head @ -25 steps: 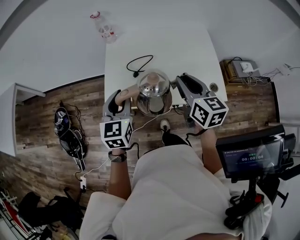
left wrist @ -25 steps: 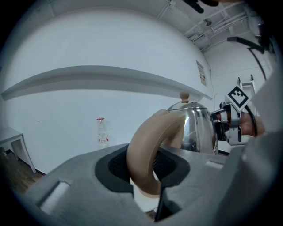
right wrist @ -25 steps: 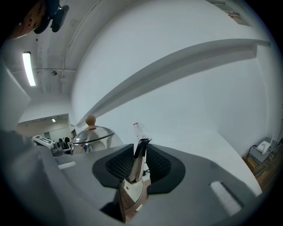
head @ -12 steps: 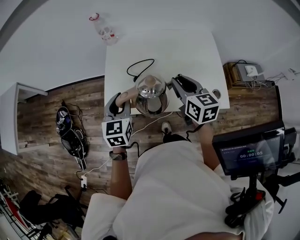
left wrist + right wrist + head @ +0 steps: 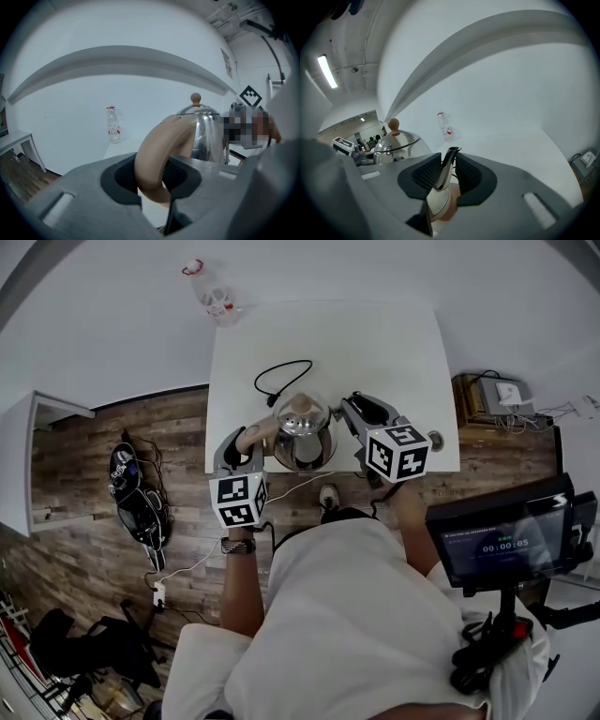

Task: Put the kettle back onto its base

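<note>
White bench (image 5: pixel 375 352): left gripper (image 5: pixel 152 177) clamps shiny steel kettle's (image 5: pixel 305 432) beige handle (image 5: pixel 153 152), right gripper's (image 5: pixel 443 177) fingers (image 5: pixel 469 174) pinch its spout (image 5: pixel 447 163); base hidden, seating unconfirmed.

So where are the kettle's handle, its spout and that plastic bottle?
kettle handle (image 5: pixel 151 159): left gripper view, middle of its beige curve.
kettle spout (image 5: pixel 445 168): right gripper view, on its shiny neck.
plastic bottle (image 5: pixel 217 304): head view, on its labelled body.

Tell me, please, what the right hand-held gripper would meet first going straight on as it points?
The kettle's spout: it already sits between the jaws of the right hand-held gripper, so any advance would likely press onto it. Beyond it, only bare white table shows.
</note>
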Available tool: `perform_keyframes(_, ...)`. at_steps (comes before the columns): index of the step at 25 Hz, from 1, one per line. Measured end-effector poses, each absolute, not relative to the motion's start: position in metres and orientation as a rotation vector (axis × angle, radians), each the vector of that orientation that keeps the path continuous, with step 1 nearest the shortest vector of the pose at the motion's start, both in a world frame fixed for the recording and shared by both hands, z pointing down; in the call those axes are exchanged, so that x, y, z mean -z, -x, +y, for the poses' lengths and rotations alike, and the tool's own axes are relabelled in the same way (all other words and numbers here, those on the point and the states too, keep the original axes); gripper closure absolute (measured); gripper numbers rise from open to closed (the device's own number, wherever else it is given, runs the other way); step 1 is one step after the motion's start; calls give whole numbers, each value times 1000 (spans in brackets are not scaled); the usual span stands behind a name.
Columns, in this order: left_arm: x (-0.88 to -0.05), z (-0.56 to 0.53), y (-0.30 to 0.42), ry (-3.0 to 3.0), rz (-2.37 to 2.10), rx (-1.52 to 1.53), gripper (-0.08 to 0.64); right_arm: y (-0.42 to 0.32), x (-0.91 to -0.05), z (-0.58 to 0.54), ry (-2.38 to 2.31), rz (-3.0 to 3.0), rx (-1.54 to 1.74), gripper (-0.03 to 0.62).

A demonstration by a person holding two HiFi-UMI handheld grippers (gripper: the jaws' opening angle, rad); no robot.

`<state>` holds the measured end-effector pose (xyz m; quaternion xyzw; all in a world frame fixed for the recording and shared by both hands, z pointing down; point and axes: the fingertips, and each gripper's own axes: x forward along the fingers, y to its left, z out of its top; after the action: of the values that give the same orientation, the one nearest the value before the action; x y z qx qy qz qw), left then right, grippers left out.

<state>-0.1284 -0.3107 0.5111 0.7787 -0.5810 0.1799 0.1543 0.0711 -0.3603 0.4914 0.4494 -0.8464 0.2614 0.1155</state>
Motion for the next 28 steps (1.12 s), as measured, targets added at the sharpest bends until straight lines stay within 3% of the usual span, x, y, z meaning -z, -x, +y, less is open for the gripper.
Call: perform_keyframes(28, -576, -296, 134, -2128, -1629, -560, 451, -58, -546, -366, -1226, -2385, -834, 503)
